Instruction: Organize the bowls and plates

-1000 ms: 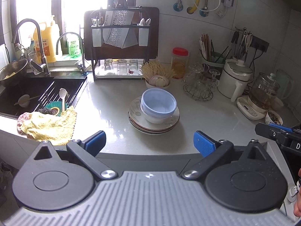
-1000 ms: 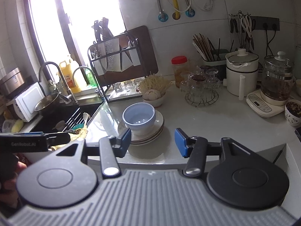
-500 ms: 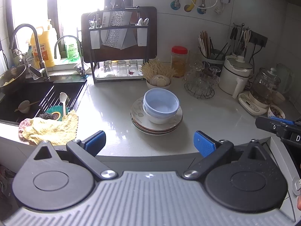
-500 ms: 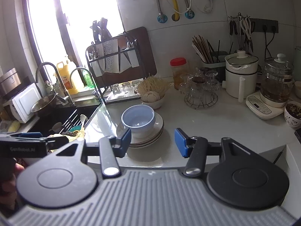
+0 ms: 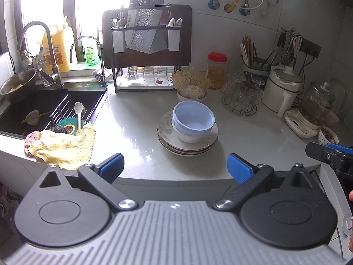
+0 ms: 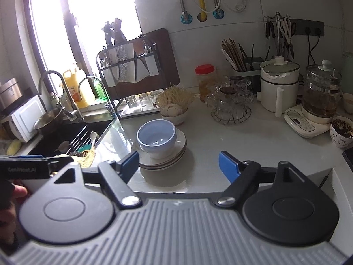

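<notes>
Left wrist view: the left gripper (image 5: 175,165) hangs off the near edge of the tabletop (image 5: 132,130) with its jaws spread wide and nothing between them. The right gripper (image 6: 178,163) sits the same way in its own view — jaws spread, empty, short of the crockery.

Straight ahead of both lies the task's stack: a blue bowl (image 5: 193,116) nested in a white bowl (image 5: 187,135), the 2 resting on a pile of plates (image 5: 187,146) in the middle of the tabletop. From the left gripper the stack lies ahead and slightly right of centre; from the right gripper it lies ahead and left, the left jaw's blue pad overlapping the plate rim in the picture, though whether it touches cannot be told. My guess is the right gripper is the nearer one.

Further out — a sink (image 5: 50,103) with a yellow cloth (image 5: 64,145) on its edge to the left, a dish rack (image 5: 146,50) behind, a glass kettle (image 5: 317,108) to the right.
</notes>
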Demonstrator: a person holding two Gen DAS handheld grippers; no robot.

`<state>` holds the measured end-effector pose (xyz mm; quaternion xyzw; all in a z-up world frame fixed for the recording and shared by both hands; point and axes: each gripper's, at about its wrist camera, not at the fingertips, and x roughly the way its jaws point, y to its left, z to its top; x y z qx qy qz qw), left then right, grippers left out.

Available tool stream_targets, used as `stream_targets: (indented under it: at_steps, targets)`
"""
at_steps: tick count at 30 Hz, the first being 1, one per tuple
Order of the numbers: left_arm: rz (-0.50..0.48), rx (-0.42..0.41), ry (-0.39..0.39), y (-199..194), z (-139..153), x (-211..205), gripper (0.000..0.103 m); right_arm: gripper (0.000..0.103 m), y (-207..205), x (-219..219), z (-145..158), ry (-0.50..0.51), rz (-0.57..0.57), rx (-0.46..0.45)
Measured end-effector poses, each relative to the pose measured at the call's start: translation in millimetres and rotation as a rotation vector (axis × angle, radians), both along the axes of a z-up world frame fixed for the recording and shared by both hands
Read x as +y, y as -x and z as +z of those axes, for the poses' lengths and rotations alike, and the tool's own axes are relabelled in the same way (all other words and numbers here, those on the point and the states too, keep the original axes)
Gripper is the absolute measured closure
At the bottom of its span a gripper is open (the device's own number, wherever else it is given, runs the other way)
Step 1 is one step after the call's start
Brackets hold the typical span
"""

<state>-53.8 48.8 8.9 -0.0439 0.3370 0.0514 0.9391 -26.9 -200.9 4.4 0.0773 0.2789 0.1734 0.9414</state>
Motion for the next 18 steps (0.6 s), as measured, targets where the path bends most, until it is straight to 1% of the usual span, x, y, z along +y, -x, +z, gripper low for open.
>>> stream_targets:
  at_steps: [6,7,9,10,11,14,18]
  targets:
    - [0.0,-0.006,-0.011,1.6,2.5,-3.9,0.002,0.021,-1.3,0.2,-2.7,-0.002,0.006,0.007]
    - [-0.002,-0.006,-0.013,2.5,2.3,-4.7,0.002,0.019,-1.4,0.6,-2.8,0.0,0.008,0.007]
    - [-0.002,-0.002,-0.013,2.7,1.0,-5.5,0.002,0.013,-1.7,0.6,-3.1,-0.001,0.006,0.004]
    - [-0.001,-0.001,-0.011,3.7,0.7,-4.9,0.002,0.002,-2.2,0.6,-3.5,-0.001,0.004,0.005]
    - [0.001,0.0,-0.011,3.5,0.6,-4.9,0.002,0.0,-2.4,0.1,-4.0,-0.005,0.004,0.004]
    - [0.005,0.001,-0.012,3.7,0.6,-4.6,0.002,0.0,-2.5,-0.1,-5.7,-0.026,0.012,0.02]
    - [0.016,0.0,-0.013,4.4,0.6,-4.1,0.002,0.0,-0.9,0.7,-7.1,-0.013,0.0,0.021]
